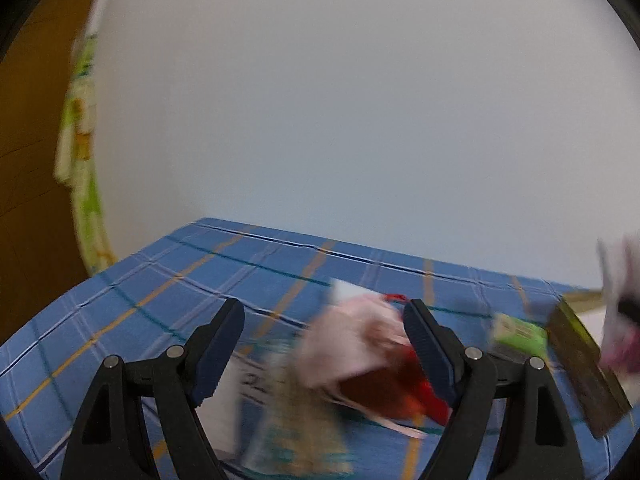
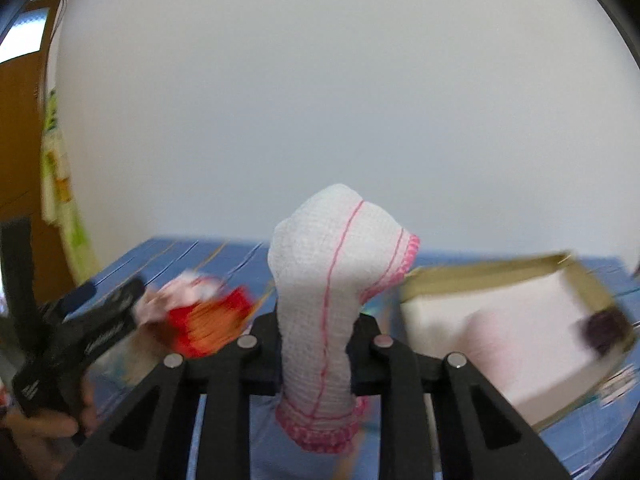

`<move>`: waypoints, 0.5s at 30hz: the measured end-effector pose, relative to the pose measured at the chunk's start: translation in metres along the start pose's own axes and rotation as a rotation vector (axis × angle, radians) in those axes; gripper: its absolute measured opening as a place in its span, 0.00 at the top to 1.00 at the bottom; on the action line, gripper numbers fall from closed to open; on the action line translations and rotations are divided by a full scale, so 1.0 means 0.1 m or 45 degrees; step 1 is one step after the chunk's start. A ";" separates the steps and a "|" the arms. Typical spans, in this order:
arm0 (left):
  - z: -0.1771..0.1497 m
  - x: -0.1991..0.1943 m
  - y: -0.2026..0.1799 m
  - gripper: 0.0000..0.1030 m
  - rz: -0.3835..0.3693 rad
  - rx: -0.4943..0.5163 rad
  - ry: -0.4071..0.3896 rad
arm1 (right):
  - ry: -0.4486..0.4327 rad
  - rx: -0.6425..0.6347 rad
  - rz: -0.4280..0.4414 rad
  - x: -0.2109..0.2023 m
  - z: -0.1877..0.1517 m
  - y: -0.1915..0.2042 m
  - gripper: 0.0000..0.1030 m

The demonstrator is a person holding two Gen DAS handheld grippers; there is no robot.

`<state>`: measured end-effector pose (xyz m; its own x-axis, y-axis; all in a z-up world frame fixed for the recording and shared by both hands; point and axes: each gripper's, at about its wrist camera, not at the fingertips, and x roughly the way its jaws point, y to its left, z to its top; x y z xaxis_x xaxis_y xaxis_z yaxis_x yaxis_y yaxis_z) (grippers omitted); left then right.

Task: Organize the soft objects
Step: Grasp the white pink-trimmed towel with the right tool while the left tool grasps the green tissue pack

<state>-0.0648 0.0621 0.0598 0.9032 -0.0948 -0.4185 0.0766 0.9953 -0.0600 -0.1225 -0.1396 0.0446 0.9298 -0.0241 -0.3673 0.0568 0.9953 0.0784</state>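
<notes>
My right gripper [image 2: 316,332] is shut on a white knitted cloth with pink trim [image 2: 332,264], which sticks up between the fingers; the same cloth shows blurred at the right edge of the left wrist view [image 1: 620,300]. My left gripper [image 1: 324,344] is open and empty above a blurred pile of soft things: a pale pink cloth [image 1: 352,340], a red and orange piece [image 1: 404,396] and a patterned teal and beige cloth [image 1: 300,420]. The pile also shows in the right wrist view [image 2: 204,316], beside the left gripper's body [image 2: 80,332].
A bed with a blue plaid sheet [image 1: 160,280] carries everything. An open cardboard box with a white inside [image 2: 508,324] lies at the right, with a dark item [image 2: 604,328] at its edge. A green packet [image 1: 520,336] and a white wall stand behind.
</notes>
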 end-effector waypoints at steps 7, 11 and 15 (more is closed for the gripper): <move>-0.03 -0.01 -0.73 0.19 -0.246 0.224 0.058 | -0.107 0.014 -0.201 -0.15 0.06 -0.49 0.78; -0.03 0.18 -1.14 0.19 -0.352 0.283 0.164 | -0.127 0.025 -0.221 -0.21 0.08 -0.55 0.78; -0.07 0.40 -1.42 0.19 -0.378 0.328 0.256 | -0.134 0.002 -0.235 -0.17 0.10 -0.61 0.77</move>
<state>-0.0420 -0.0834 0.0454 0.7281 -0.3547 -0.5865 0.4463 0.8948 0.0130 -0.1381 -0.2007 0.0555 0.9366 -0.2154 -0.2764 0.2298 0.9730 0.0202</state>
